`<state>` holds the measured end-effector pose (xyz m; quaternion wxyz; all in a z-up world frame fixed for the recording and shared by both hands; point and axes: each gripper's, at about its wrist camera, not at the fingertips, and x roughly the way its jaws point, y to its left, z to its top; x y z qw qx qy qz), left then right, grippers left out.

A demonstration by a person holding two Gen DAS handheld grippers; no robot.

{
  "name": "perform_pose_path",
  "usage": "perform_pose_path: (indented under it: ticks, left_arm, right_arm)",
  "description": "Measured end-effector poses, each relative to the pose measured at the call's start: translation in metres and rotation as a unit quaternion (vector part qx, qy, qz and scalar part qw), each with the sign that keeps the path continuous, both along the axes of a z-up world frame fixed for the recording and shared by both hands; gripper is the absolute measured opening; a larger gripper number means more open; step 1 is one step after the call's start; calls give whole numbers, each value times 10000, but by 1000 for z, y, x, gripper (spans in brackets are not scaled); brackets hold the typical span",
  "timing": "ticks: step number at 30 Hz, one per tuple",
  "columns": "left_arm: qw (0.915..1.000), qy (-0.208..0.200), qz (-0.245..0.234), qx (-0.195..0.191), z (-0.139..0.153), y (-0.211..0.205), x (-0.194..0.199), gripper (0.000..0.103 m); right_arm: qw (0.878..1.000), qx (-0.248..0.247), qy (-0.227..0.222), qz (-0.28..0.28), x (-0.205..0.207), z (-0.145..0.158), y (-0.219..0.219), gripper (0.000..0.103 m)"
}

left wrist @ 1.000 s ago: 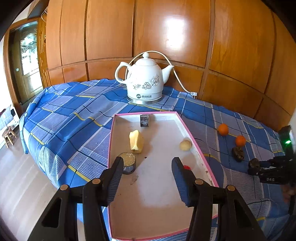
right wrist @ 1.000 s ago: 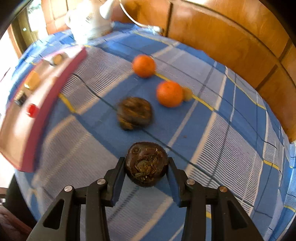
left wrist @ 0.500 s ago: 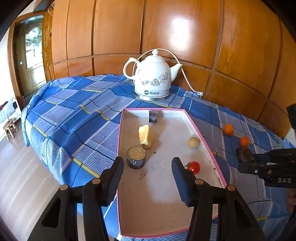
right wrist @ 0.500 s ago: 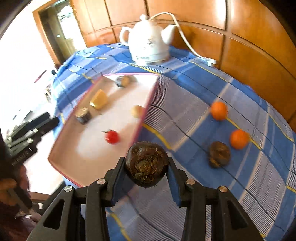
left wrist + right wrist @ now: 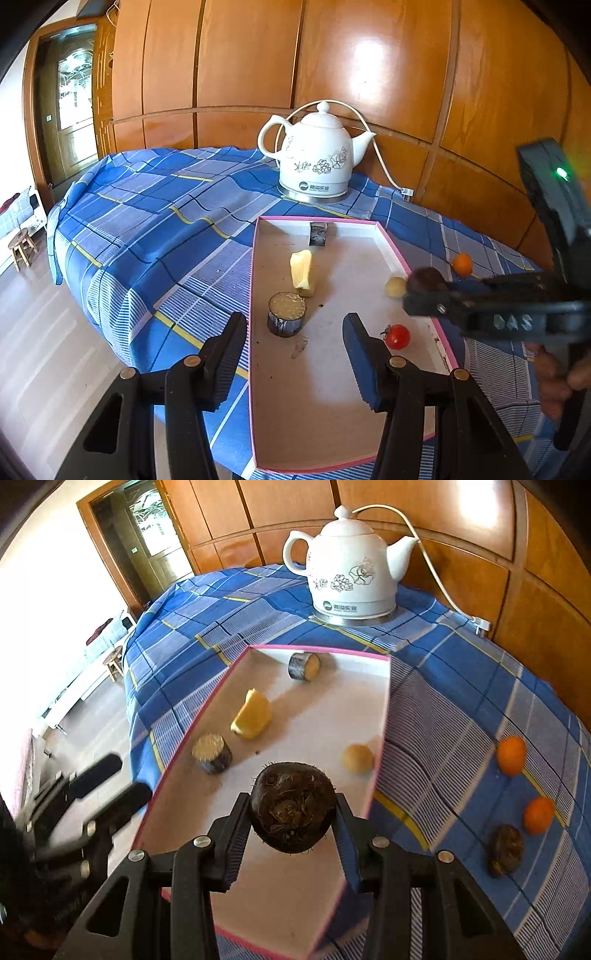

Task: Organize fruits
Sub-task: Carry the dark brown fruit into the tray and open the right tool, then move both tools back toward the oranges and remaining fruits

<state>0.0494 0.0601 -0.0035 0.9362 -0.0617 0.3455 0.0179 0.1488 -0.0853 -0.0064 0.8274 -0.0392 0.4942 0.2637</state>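
My right gripper (image 5: 291, 802) is shut on a dark brown, hairy round fruit (image 5: 291, 812) and holds it above the near half of the pink-rimmed white tray (image 5: 384, 716). In the left wrist view this gripper (image 5: 417, 295) reaches in over the tray's right rim with the fruit (image 5: 424, 277) at its tip. On the blue checked cloth to the right lie two oranges (image 5: 511, 755) (image 5: 538, 814) and a second brown fruit (image 5: 505, 849). My left gripper (image 5: 294, 330) hangs open and holds nothing, over the tray's near left part (image 5: 253, 332).
In the tray lie two dark-skinned cut cylinders (image 5: 286, 319) (image 5: 318, 233), a yellow wedge (image 5: 302, 272), a small pale ball (image 5: 395, 287) and a cherry tomato (image 5: 397, 336). A white kettle (image 5: 317, 155) with its cord stands behind the tray, against the wooden wall. The table drops off at left.
My right gripper has carried the brown fruit leftward from the cloth to above the tray, a little higher. The left gripper has stayed about where it was.
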Motion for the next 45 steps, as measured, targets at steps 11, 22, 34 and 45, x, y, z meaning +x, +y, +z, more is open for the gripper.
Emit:
perform_pose_path:
  ticks: [11, 22, 34, 45]
  left_arm:
    - [10000, 68, -1, -16, -5, 1, 1, 55]
    - [10000, -1, -16, 9, 0, -1, -2, 55]
    - [9998, -128, -107, 146, 10, -11, -7, 55]
    - [9991, -178, -256, 286, 15, -23, -10, 55]
  right_arm:
    - [9999, 127, 41, -83, 26, -11, 30, 44]
    - [9994, 226, -109, -234, 12, -6, 15, 45]
    - [9979, 120, -464, -427, -14, 7, -20, 45]
    - [9967, 57, -633, -508, -27, 18, -52, 45]
